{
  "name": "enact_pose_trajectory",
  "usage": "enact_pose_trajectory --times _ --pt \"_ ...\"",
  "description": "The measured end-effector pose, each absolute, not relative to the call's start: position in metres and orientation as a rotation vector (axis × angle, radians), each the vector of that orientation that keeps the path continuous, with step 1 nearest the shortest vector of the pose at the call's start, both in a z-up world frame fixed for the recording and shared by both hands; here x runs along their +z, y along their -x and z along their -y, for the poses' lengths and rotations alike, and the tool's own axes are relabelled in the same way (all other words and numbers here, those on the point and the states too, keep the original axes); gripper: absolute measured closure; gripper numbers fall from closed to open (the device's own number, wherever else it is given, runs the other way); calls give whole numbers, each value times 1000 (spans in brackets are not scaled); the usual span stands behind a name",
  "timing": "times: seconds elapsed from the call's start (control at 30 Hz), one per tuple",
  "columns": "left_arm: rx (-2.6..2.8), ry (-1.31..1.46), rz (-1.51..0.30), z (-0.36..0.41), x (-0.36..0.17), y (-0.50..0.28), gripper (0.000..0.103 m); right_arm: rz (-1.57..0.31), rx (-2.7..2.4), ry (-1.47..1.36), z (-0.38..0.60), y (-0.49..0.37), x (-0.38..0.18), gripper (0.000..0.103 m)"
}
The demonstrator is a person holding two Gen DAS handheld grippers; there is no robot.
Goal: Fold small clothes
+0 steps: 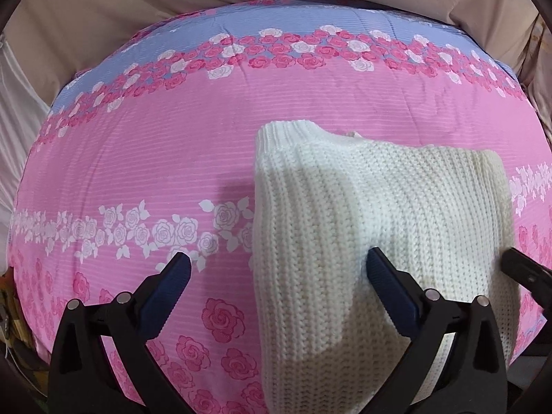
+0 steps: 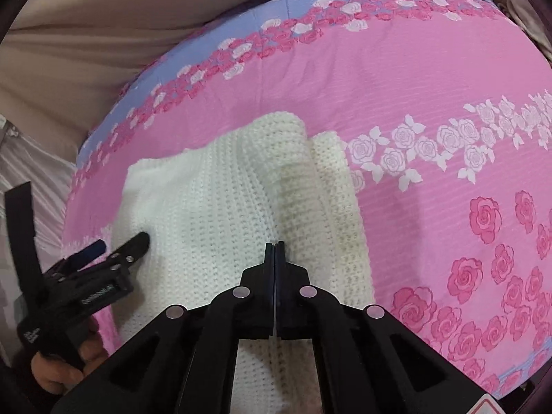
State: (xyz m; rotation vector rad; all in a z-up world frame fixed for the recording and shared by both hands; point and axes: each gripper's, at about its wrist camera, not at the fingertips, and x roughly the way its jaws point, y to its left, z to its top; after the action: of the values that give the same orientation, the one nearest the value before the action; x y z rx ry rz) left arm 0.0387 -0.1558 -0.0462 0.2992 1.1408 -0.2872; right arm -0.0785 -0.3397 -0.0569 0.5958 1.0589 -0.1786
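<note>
A white knitted garment [image 1: 379, 214] lies folded on a pink floral bedcover [image 1: 172, 158]; in the right wrist view the garment [image 2: 220, 207] shows a folded layer along its right side. My left gripper [image 1: 279, 265] is open, its right finger [image 1: 386, 276] over the knit, its left finger over the bedcover, holding nothing. It also shows in the right wrist view [image 2: 120, 241] at the garment's left edge. My right gripper [image 2: 275, 246] is shut, its tips just above the knit, with nothing visibly between them. Its tip shows at the left wrist view's right edge [image 1: 521, 265].
The bedcover [image 2: 414, 110] has a blue band with roses along its far edge. Beige sheet [image 1: 103, 27] surrounds the bedcover at back and left. A hand [image 2: 58, 369] holds the left gripper's handle.
</note>
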Motion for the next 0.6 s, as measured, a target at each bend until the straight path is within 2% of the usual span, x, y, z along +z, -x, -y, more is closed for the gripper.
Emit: enact_pose_trajectory --times 0.13,0.3,0.33,0.5,0.6 --pt "-281 -280 -1151 151 -42 -33 5 -1051 -153 -538 318 102 -34 101" --pt "-315 -257 -1128 140 -18 -5 6 -1123 -161 -515 303 130 -57 100" --pt "-316 -264 -1123 137 -17 2 6 -1126 -162 -528 304 134 -60 103" --pt "-266 -236 -1215 114 -56 7 5 -1124 -175 -525 313 140 -77 103" --pt "-278 -208 -1222 112 -49 4 5 -1121 -164 -556 314 139 -80 103"
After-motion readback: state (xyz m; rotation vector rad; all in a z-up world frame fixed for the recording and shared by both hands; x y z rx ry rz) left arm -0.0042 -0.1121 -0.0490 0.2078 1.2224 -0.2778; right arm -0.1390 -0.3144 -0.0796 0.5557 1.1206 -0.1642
